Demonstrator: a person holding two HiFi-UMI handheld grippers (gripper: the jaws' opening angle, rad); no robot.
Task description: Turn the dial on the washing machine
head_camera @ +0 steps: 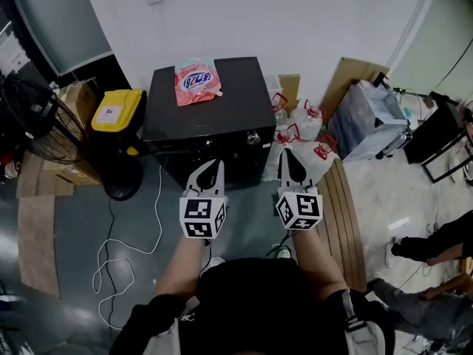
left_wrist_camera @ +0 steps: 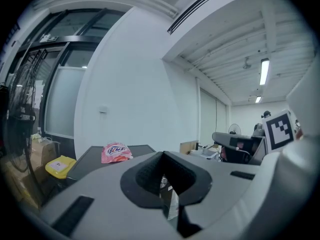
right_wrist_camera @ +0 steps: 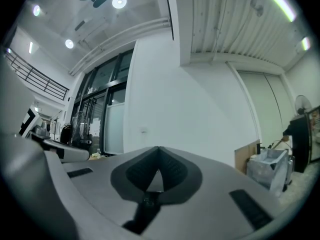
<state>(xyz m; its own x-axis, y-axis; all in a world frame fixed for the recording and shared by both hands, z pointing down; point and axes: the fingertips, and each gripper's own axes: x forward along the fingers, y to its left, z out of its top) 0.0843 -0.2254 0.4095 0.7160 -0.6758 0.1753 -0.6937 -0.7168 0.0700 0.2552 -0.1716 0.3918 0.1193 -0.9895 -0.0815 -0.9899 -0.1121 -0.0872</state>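
A black washing machine stands against the white wall, with a silver dial on its front panel near the right end. A pink detergent pouch lies on its top. My left gripper hangs shut and empty in front of the machine, below and left of the dial. My right gripper is shut and empty too, right of the dial and clear of the machine. The left gripper view looks over the shut gripper at the machine top and pouch. In the right gripper view the gripper faces wall and ceiling.
A yellow-lidded bin and a fan stand left of the machine. White bags with red ties, cardboard and a clear tub sit to its right. A white cable trails over the floor, wooden planks lie right, and another person's legs show.
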